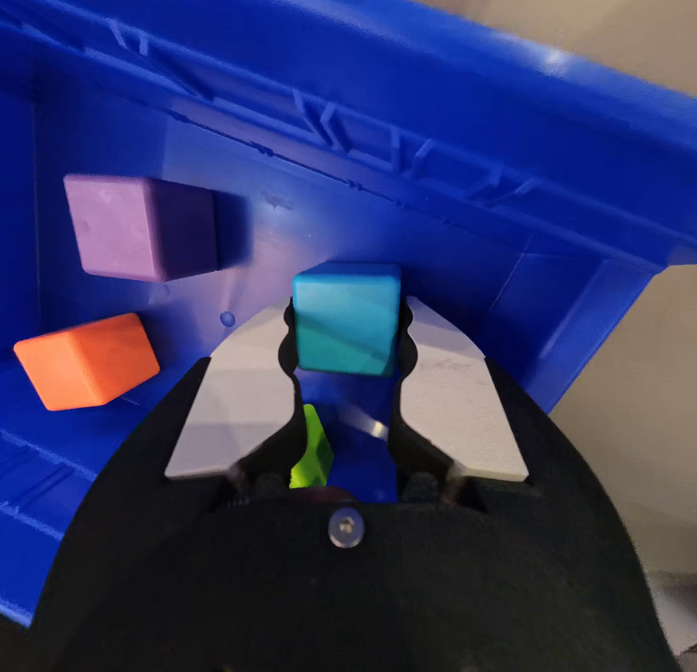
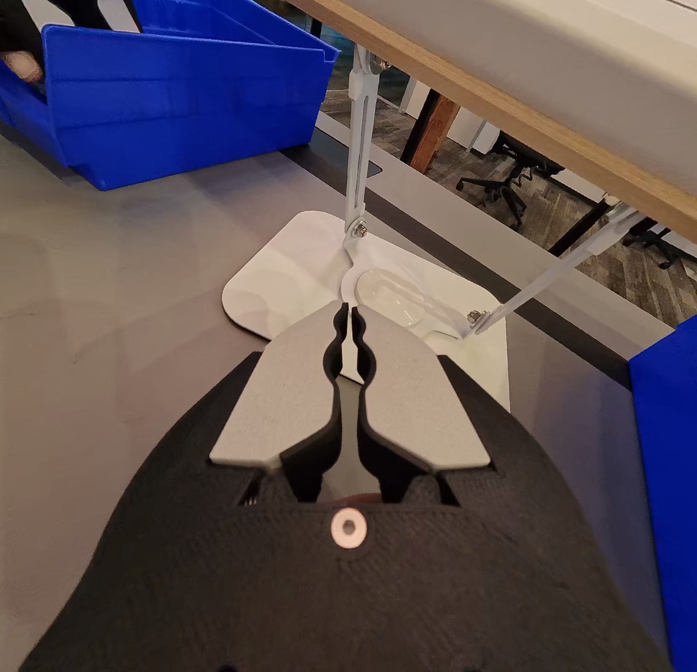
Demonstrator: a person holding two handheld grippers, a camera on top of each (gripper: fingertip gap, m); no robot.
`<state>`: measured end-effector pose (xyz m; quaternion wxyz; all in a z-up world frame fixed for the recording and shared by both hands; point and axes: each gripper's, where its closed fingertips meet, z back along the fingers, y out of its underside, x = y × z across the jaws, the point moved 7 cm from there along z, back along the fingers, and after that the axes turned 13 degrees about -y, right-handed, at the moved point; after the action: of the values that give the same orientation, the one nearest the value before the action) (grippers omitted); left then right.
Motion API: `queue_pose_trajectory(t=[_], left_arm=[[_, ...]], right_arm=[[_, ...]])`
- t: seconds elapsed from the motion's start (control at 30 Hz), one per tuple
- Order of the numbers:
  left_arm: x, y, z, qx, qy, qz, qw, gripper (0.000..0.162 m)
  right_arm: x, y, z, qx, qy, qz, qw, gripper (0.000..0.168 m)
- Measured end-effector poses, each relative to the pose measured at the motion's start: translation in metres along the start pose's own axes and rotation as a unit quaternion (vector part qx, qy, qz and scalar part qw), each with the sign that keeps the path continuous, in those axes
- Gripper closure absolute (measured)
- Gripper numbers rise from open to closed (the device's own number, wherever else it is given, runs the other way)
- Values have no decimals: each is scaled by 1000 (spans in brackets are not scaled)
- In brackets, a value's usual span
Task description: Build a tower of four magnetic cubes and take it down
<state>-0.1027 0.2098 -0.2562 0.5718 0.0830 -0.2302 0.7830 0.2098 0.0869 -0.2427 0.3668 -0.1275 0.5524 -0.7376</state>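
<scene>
In the left wrist view my left gripper (image 1: pixel 346 310) is shut on a teal cube (image 1: pixel 345 320), held inside a blue bin (image 1: pixel 415 99). A purple cube (image 1: pixel 139 227) and an orange cube (image 1: pixel 86 361) lie on the bin floor to the left. A green cube (image 1: pixel 311 452) shows below, between my fingers. In the right wrist view my right gripper (image 2: pixel 349 308) is shut and empty, above a grey table (image 2: pixel 113 276), pointing at a white stand base (image 2: pixel 286 276).
The blue bin (image 2: pixel 181 99) stands at the far left of the table in the right wrist view, with a person's hand (image 2: pixel 22 65) at it. A white stand holds a wooden-edged board (image 2: pixel 490 87) overhead. Another blue bin's edge (image 2: pixel 667 465) is at right. There is about 30 centimeters between the tips of the two grippers.
</scene>
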Motion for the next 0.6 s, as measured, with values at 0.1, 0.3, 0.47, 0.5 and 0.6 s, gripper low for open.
queue_pose_trajectory(t=[0.1,0.3,0.47,0.5,0.6], left_arm=[[2,-1,9,-10,-12,-5,1000,111],[7,1,51,-41,-56,-3,998,112],[-16,-18,114,-98,-83,-25,991,111],[-26,-27,126,-114,-83,-40,989,111],[-65,-61,152,-169,-62,-103,978,112]], right_arm=[[0,0,0,-1,-1,-2,1000,167],[-3,0,2,-10,-10,-16,1000,166],[-11,2,5,-16,-14,-17,1000,164],[-13,2,6,-17,-16,-18,1000,164],[-21,6,9,-17,-14,-11,1000,164]])
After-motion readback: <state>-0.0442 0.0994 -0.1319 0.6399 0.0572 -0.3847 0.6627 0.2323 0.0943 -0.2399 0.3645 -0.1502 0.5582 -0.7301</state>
